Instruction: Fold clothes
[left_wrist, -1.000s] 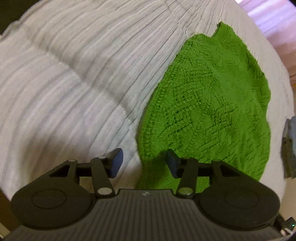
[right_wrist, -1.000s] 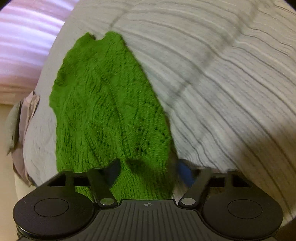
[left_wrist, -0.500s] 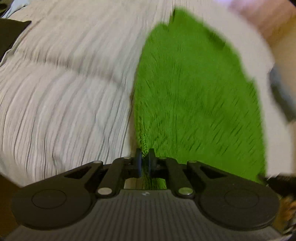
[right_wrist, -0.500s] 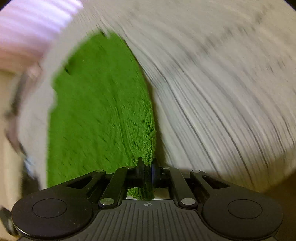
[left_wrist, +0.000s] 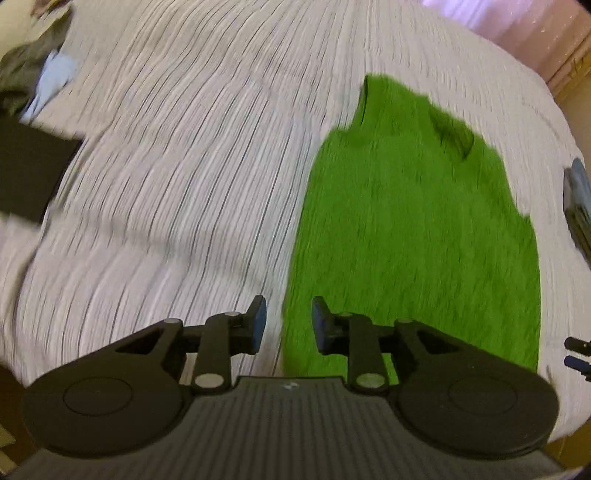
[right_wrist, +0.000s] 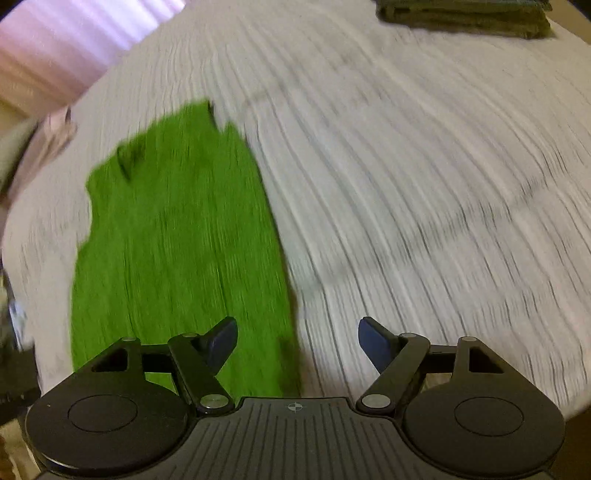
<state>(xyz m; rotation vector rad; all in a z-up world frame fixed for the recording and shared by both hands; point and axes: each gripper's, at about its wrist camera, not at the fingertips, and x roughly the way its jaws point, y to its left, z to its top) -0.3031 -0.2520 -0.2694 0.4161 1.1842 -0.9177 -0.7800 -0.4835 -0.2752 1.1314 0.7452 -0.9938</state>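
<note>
I saw the green top (left_wrist: 413, 236) lying flat on the striped bed (left_wrist: 184, 147). My left gripper (left_wrist: 285, 321) and right gripper (right_wrist: 297, 341) hovered over its near edge, jaws opening, nothing between them.

Black two-finger left gripper (left_wrist: 285, 321) angled steeply downward, blue-padded jaws parting with a narrow gap and nothing between them; matching black right gripper (right_wrist: 297, 341) likewise tilted down (both views motion-blurred), jaws spreading much wider, gripping nothing.
</note>
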